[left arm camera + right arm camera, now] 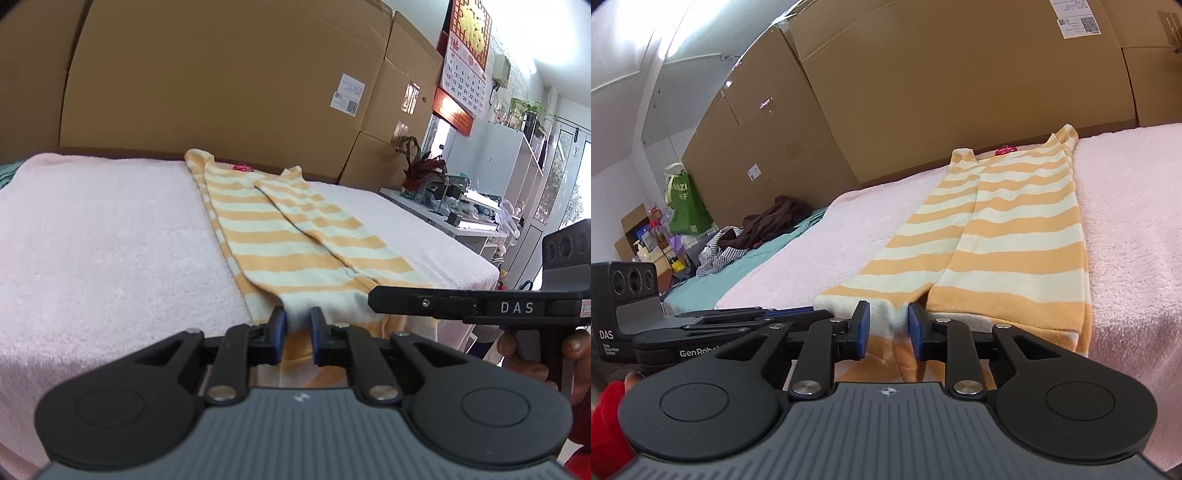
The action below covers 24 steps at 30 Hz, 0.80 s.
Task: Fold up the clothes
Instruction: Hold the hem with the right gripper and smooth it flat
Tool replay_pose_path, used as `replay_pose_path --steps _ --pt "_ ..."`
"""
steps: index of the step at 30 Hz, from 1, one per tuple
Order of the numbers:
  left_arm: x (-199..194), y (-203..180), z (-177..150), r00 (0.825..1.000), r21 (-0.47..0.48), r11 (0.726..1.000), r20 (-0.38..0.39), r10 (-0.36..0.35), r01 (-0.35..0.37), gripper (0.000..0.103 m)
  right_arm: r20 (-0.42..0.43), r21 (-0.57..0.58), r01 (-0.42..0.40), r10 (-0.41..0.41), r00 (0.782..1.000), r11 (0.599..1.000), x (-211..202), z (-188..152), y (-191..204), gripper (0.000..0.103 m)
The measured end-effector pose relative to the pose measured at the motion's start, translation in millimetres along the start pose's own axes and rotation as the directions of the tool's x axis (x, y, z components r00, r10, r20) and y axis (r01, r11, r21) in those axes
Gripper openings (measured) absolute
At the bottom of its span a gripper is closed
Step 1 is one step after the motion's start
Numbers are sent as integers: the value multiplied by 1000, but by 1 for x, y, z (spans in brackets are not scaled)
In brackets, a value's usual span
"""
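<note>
Lying lengthwise on the pink blanket [110,229], the striped garment [280,236] ran away from both grippers toward the cardboard boxes [229,81] at the far side, its long axis in line with the direction both grippers pointed. Its two long side panels were folded in to meet along a centre seam, and its near end hung over the front edge of the blanket, directly before the grippers.

The left gripper [297,325] stood at the left half of that near hem. Its jaws were narrow, with a small gap between them and the hem in that gap; the blue pads [280,326] did not visibly press the cloth, so no firm hold could be confirmed.

The right gripper [888,321] stood just beside it, at the centre seam of the same hem. Its jaws were somewhat wider, with a bunch of cloth between them but not clearly clamped.

In judgement, both grippers were equally near the hem. The coming fold would call for carrying this near end forward along the garment's length, toward the far end beside the boxes.
</note>
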<state>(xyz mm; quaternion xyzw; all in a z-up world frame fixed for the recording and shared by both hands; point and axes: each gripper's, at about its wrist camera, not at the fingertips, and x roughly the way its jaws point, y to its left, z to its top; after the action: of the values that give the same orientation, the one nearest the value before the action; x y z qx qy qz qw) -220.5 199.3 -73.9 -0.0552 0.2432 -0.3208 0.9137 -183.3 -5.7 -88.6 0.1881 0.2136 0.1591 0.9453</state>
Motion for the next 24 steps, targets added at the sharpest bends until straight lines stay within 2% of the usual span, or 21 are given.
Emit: replay_pose_path --steps 2,8,9,13,14,15,18,21,24 --pt "2 1 1 1000 -2 1000 -3 -2 2 27 -6 33 -1 2 1000 999 4 3 -4 32" --pt "6 10 9 1000 -43 999 -1 -22 22 30 -24 144 -29 32 999 989 14 11 -19 31" --pt "9 12 11 1000 -49 999 -7 -22 22 28 -27 148 -22 27 999 989 16 13 -19 29" --pt "21 11 18 1000 -39 999 -19 -22 21 13 -49 139 28 -22 999 990 23 20 -19 5" --pt "23 11 19 1000 -37 999 -19 -15 14 2 -50 132 32 -25 998 991 23 20 -19 5" --pt "24 11 20 1000 -35 999 -21 -10 10 0 -50 126 34 -28 998 991 23 20 -18 5" --pt "25 14 21 1000 -41 999 -18 -16 16 0 -40 105 20 -16 999 994 21 19 -16 5" --pt "24 17 25 1000 -46 999 -8 -18 18 0 -56 80 25 -21 998 996 25 20 -16 13" --pt "22 21 30 1000 -50 999 8 -17 17 0 -48 91 18 -13 999 996 28 22 -18 15"
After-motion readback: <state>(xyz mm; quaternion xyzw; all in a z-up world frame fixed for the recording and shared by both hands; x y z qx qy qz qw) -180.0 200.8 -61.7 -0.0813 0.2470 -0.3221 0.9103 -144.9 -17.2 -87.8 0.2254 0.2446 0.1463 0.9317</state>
